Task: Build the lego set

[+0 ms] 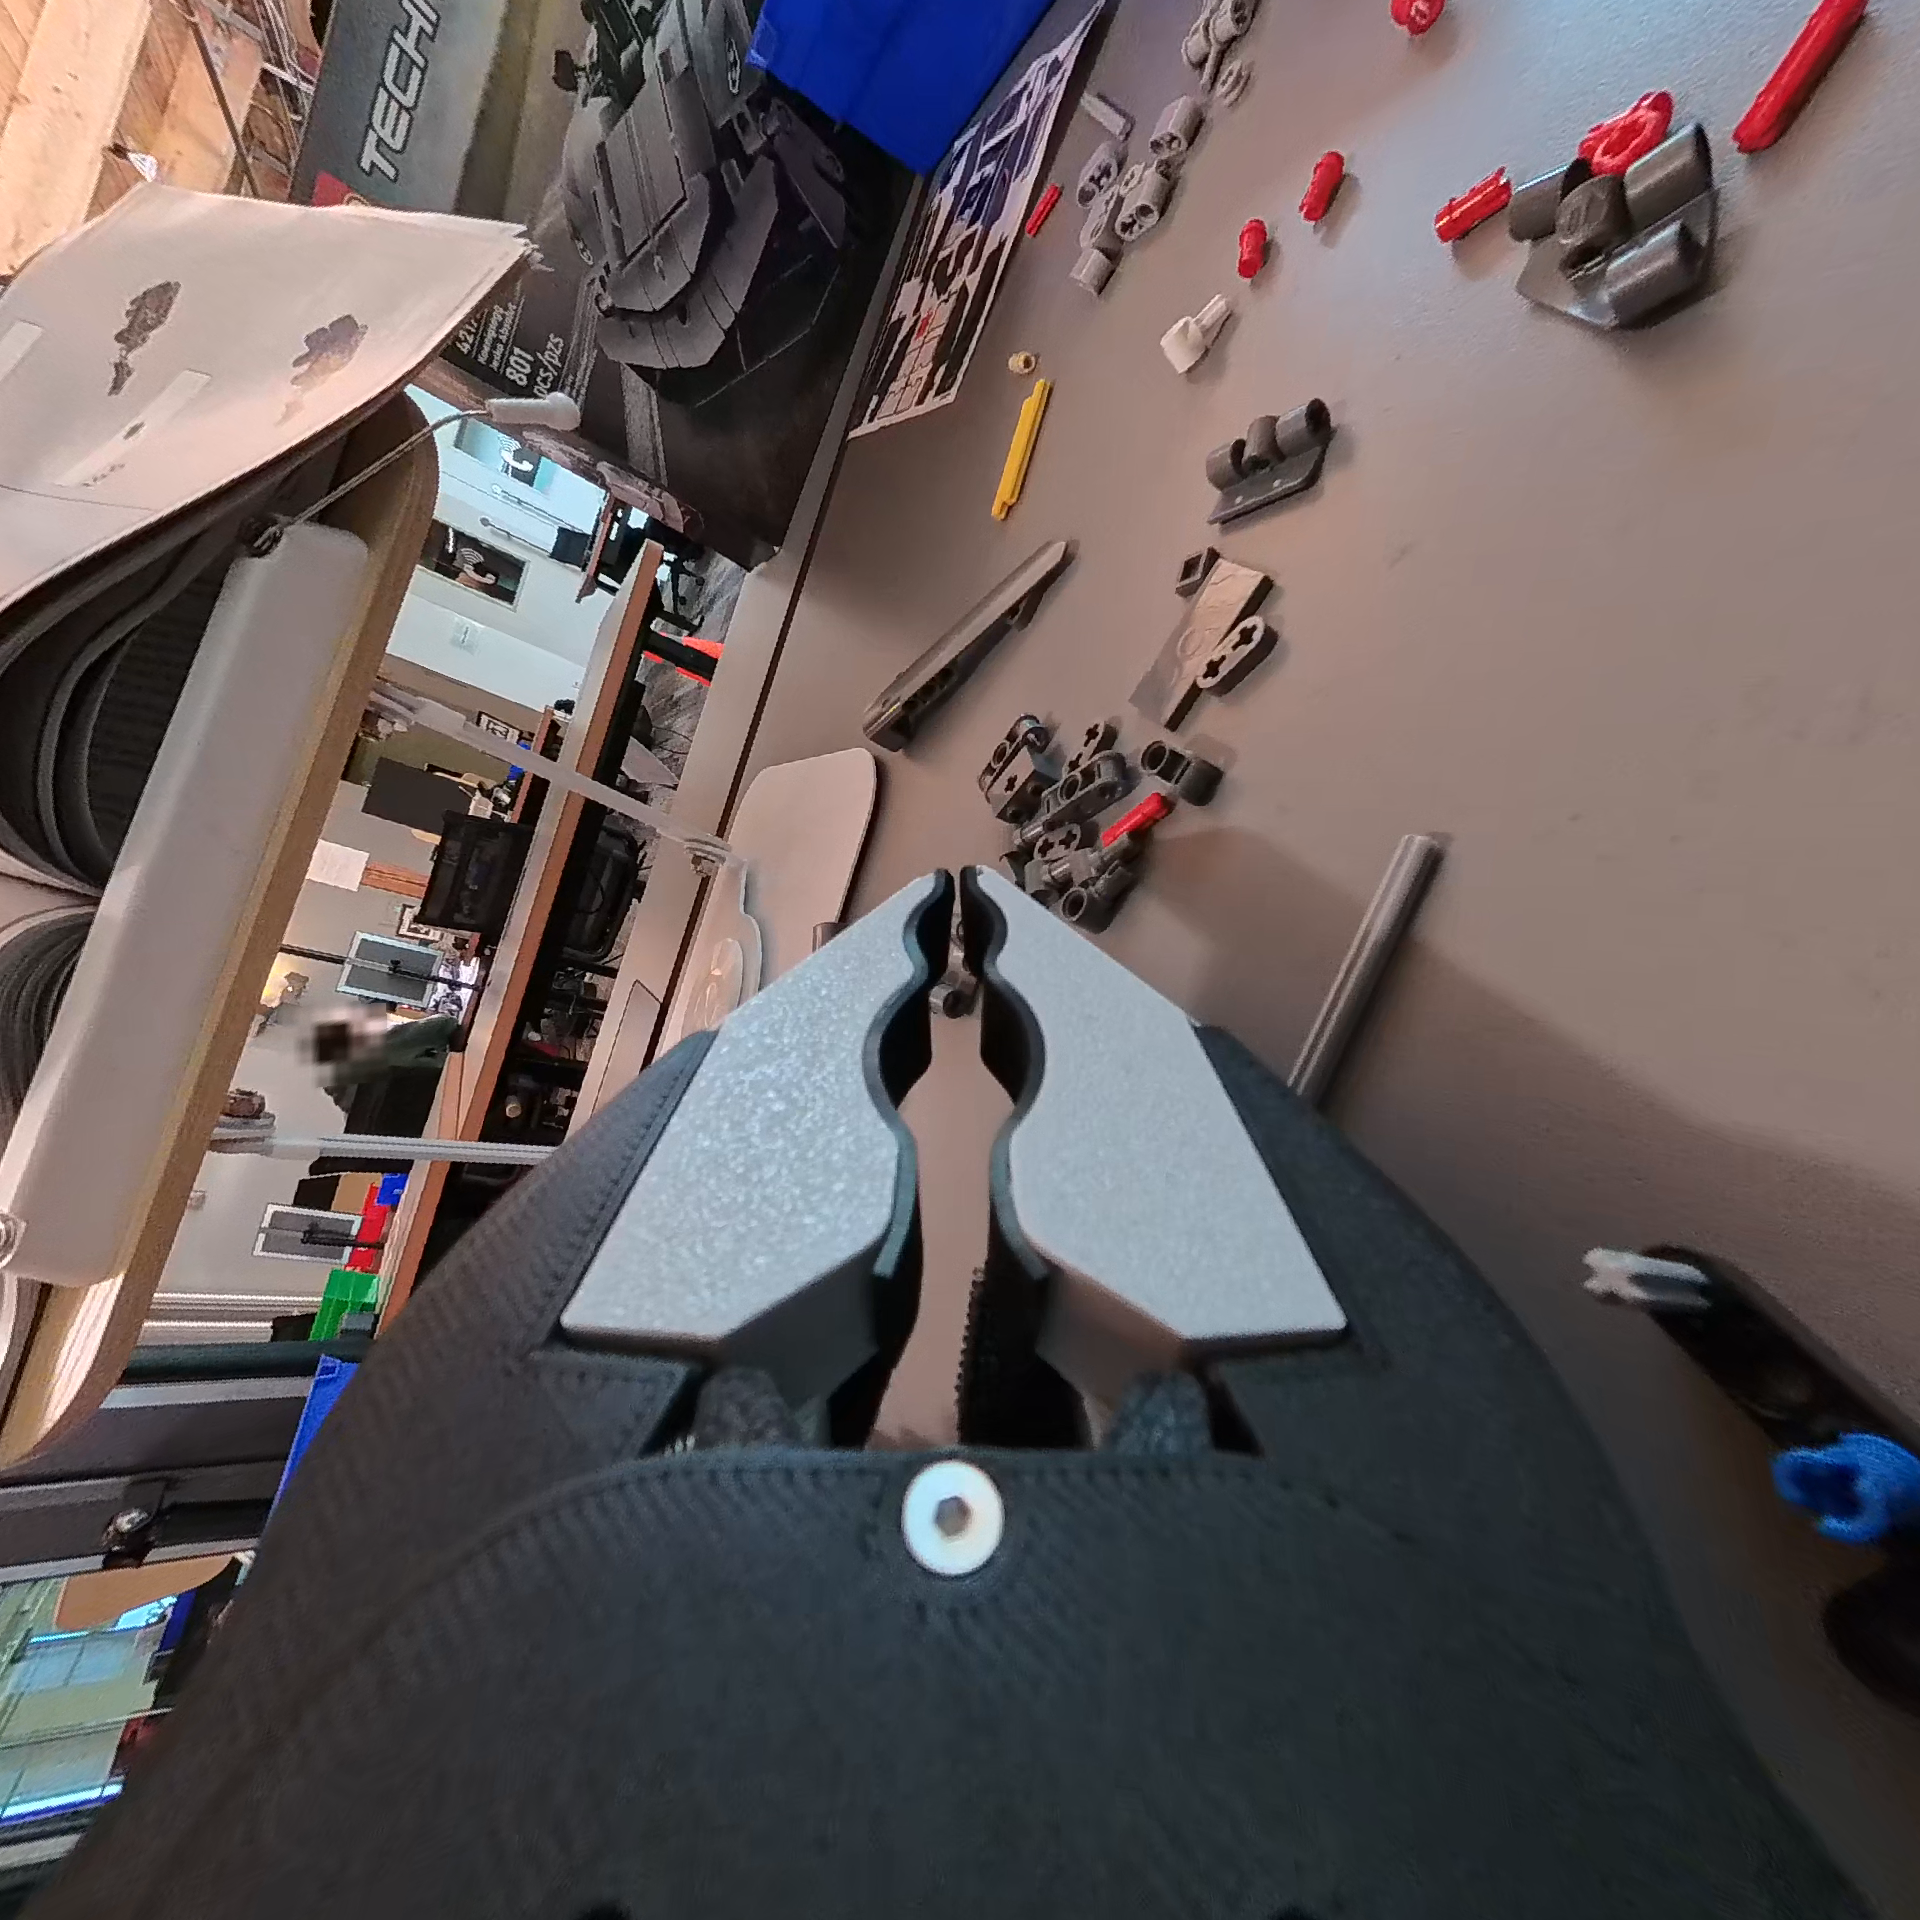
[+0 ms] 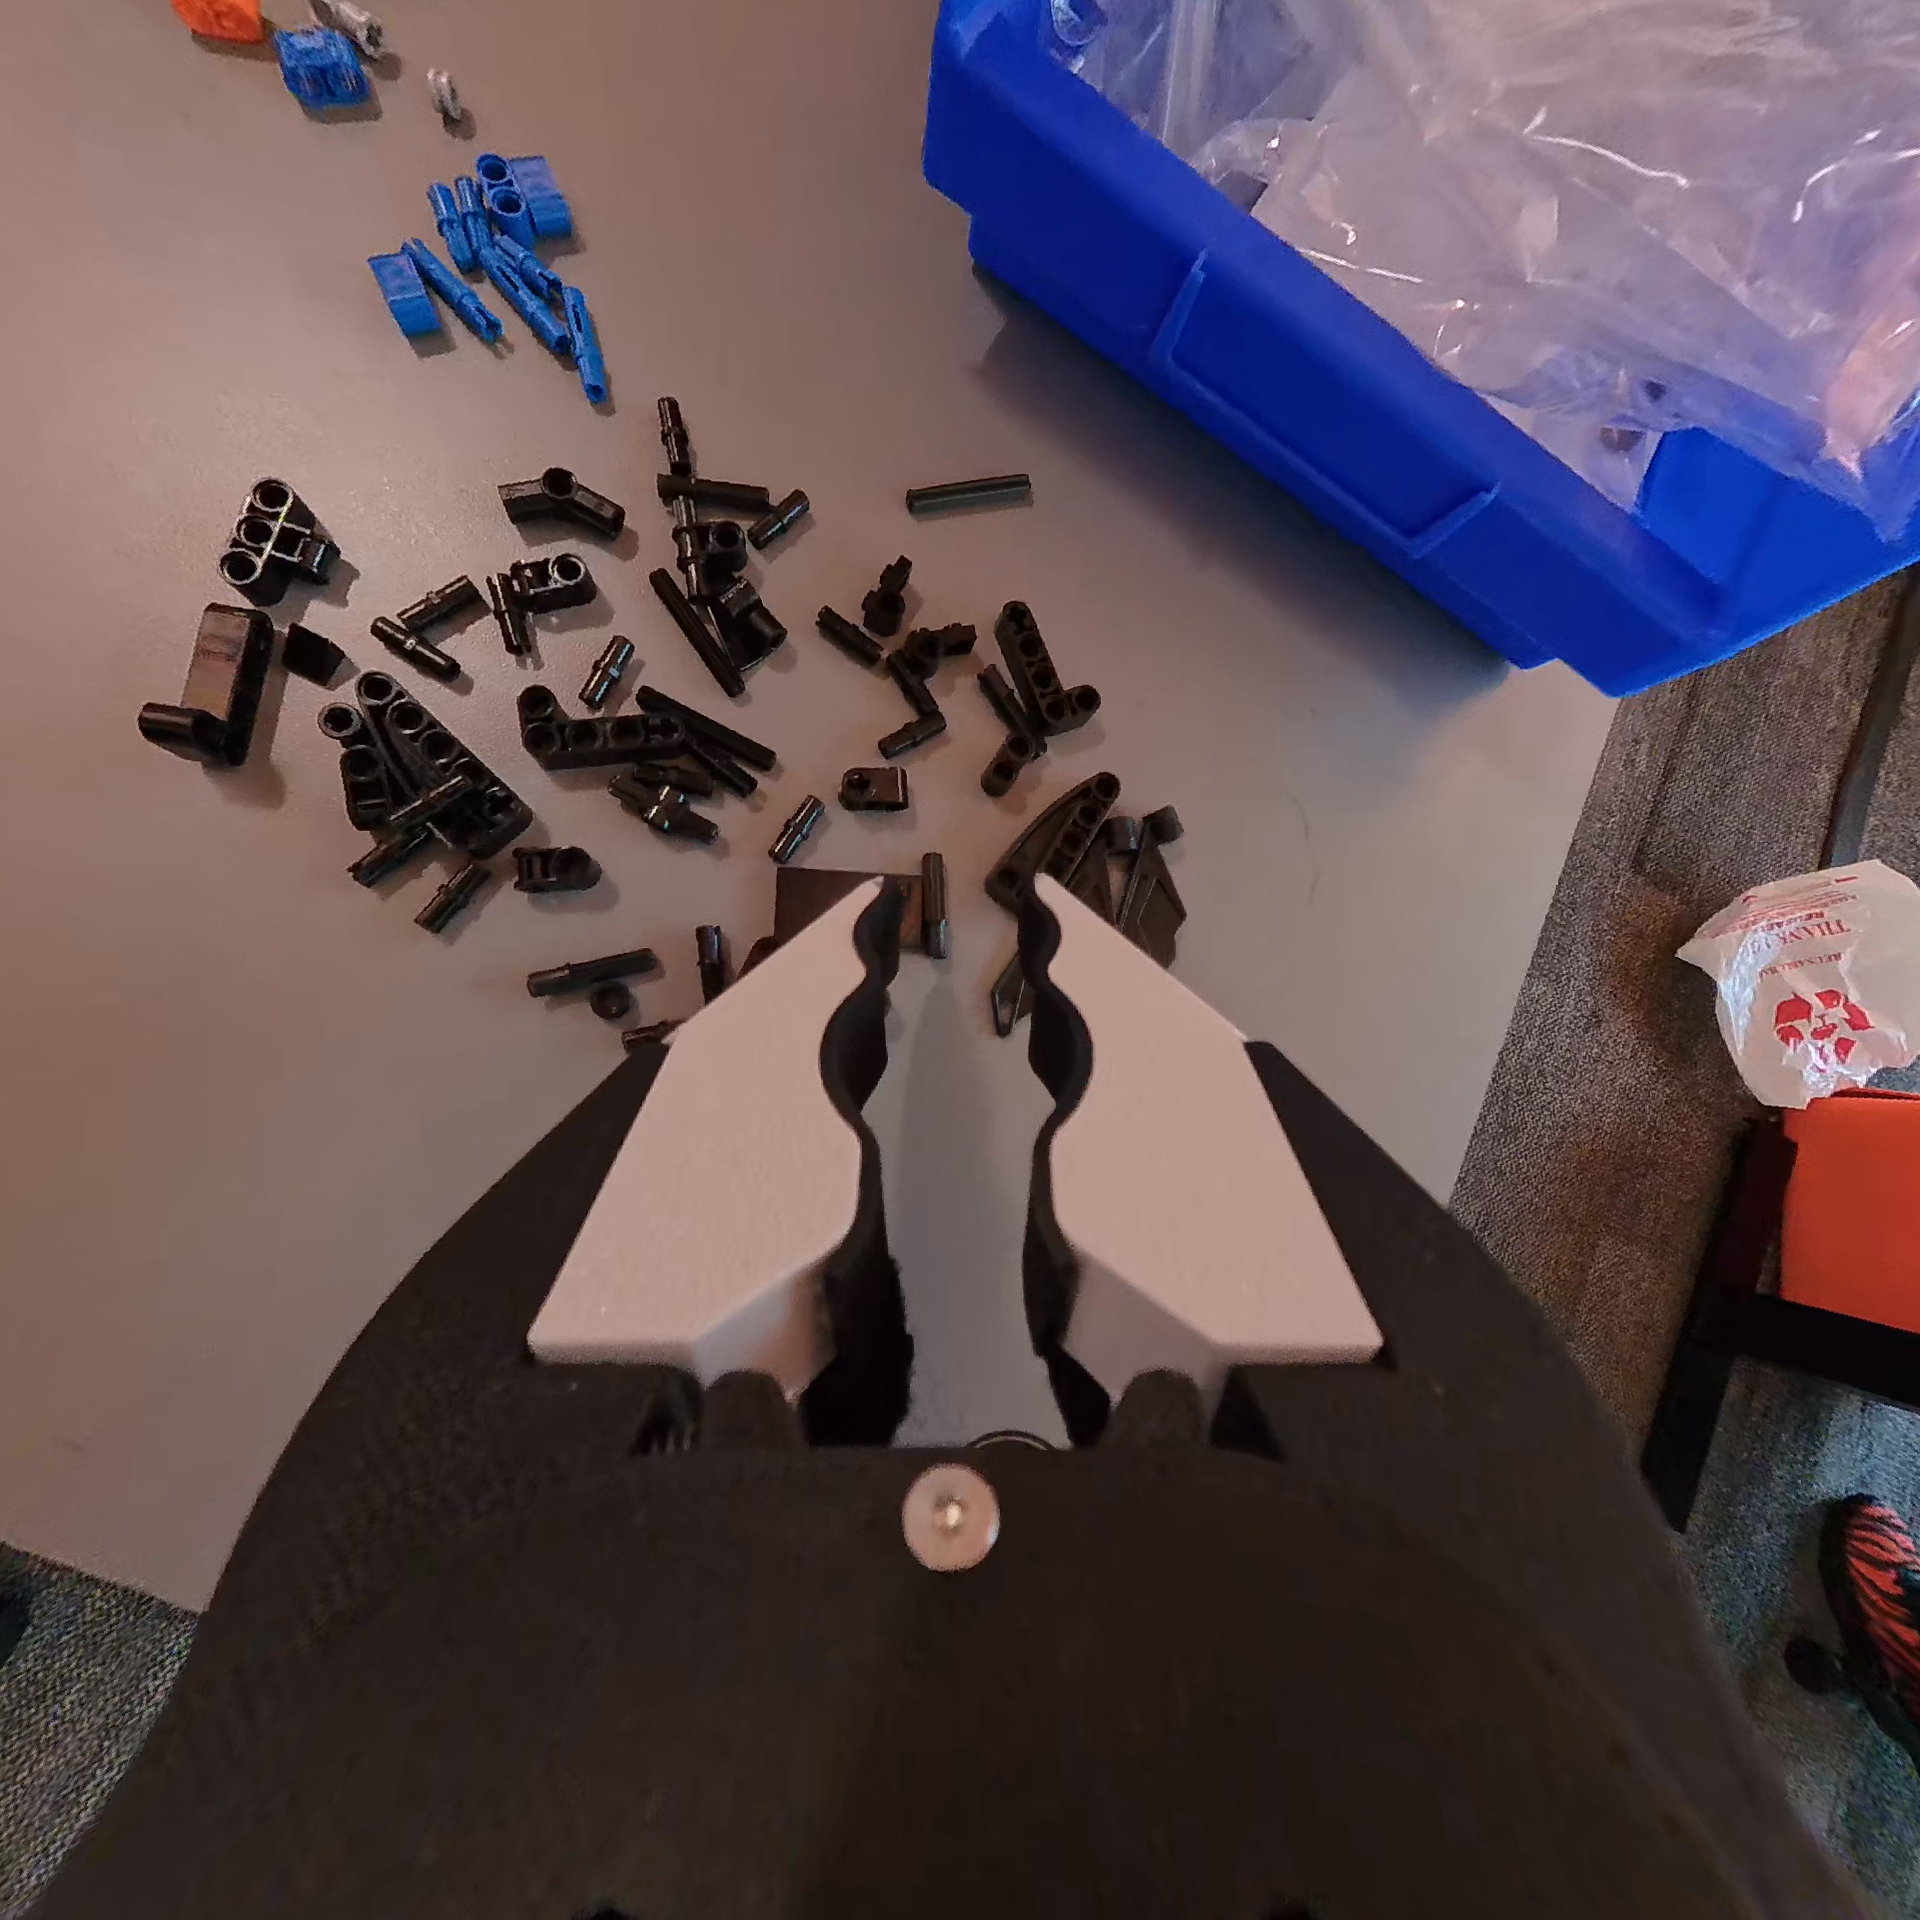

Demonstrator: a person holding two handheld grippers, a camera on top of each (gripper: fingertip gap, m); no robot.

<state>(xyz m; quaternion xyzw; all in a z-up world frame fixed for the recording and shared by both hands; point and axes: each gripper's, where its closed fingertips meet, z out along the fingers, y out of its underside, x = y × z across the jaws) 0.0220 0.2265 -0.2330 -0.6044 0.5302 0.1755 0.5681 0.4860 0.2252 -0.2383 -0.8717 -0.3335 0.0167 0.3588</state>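
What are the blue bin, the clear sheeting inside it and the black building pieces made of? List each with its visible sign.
Blue bin: likely moulded rigid plastic, with an even colour and ribbed wall.
Clear sheeting: thin plastic film, crinkled, see-through, with glossy highlights.
Black building pieces: hard plastic, semi-gloss, with crisp moulded holes and glints on their edges.

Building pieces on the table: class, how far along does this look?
Done: pieces lie grouped by colour, black pieces, blue pieces, red pieces, grey pieces. In hand: left gripper shut on a small grey piece; right gripper open over a black pin. Left: clear bags fill the blue bin.
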